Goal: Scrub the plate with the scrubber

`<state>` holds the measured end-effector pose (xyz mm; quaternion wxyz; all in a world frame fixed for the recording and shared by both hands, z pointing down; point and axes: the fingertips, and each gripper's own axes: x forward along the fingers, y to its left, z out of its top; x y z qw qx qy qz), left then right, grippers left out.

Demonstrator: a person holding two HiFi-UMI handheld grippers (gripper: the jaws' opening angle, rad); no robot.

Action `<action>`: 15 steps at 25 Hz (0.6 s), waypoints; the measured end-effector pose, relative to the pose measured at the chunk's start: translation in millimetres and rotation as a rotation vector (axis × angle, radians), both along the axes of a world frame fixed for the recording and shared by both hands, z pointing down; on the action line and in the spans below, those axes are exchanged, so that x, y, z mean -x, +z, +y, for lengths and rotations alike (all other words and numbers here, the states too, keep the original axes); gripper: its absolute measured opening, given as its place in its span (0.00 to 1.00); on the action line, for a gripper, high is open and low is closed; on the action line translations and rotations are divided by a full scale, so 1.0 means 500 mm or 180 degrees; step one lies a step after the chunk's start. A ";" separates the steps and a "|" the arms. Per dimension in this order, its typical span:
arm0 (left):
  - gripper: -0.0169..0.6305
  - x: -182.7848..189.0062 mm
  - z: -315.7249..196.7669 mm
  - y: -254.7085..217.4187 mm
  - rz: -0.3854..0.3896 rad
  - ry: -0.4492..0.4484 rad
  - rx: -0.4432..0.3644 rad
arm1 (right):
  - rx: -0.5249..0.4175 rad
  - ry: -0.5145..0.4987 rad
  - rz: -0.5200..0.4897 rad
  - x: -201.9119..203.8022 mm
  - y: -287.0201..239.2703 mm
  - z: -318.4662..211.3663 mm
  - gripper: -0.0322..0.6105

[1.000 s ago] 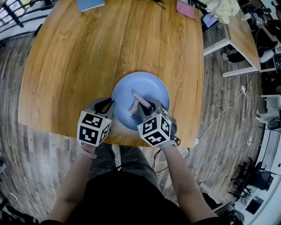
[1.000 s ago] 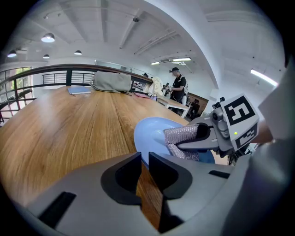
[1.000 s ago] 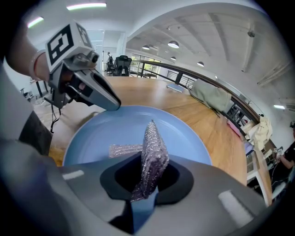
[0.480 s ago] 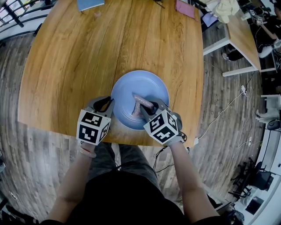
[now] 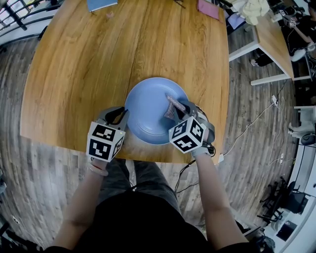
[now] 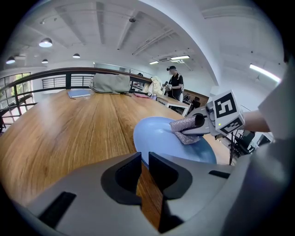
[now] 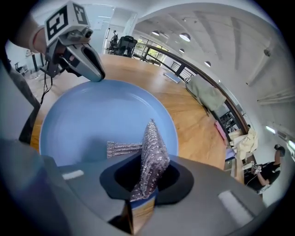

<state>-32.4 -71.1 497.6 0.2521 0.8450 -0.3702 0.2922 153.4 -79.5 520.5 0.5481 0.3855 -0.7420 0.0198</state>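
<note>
A round blue plate (image 5: pixel 145 111) lies near the front edge of the wooden table (image 5: pixel 89 64). My left gripper (image 5: pixel 118 117) sits at the plate's left rim, its jaws nearly together and pinching the rim (image 6: pixel 144 156). My right gripper (image 5: pixel 178 109) is shut on a silvery mesh scrubber (image 5: pixel 172 106), which rests on the right side of the plate. In the right gripper view the scrubber (image 7: pixel 152 150) sticks up from between the jaws over the plate (image 7: pixel 92 120), and the left gripper (image 7: pixel 94 73) touches the far rim. The left gripper view shows the scrubber (image 6: pixel 184 126) pressed to the plate (image 6: pixel 156 136).
A blue book (image 5: pixel 101 5) and a pink sheet (image 5: pixel 210 10) lie at the table's far edge. A grey bag (image 6: pixel 110 83) lies there too. A second table (image 5: pixel 271 34) stands to the right, with a person (image 6: pixel 175 83) beyond. Cables run over the floor (image 5: pixel 252 123).
My right gripper has carried the scrubber from the plate's middle to its right side. The left gripper has stayed at the left rim.
</note>
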 end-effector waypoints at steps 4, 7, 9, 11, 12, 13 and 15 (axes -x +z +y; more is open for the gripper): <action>0.10 0.000 0.000 0.004 -0.0024 0.0011 -0.0008 | -0.0095 -0.0184 0.0245 -0.007 0.002 -0.016 0.14; 0.10 -0.003 0.000 0.003 -0.0049 0.0025 -0.0001 | -0.0252 -0.0556 0.0734 -0.011 -0.005 -0.028 0.14; 0.10 -0.007 0.000 0.002 -0.0066 0.0027 0.0001 | -0.0369 -0.0821 0.1110 -0.015 -0.010 -0.038 0.14; 0.10 -0.008 0.001 0.002 -0.0084 0.0027 0.0008 | -0.0449 -0.1004 0.1366 -0.019 -0.015 -0.049 0.15; 0.10 -0.008 0.003 0.001 -0.0093 0.0028 0.0012 | -0.0483 -0.1064 0.1456 -0.022 -0.019 -0.054 0.15; 0.10 -0.008 0.005 0.000 -0.0098 0.0032 0.0015 | -0.0517 -0.1109 0.1531 -0.025 -0.023 -0.059 0.15; 0.10 -0.008 0.009 0.000 -0.0103 0.0041 0.0017 | -0.0592 -0.1159 0.1633 -0.030 -0.034 -0.067 0.15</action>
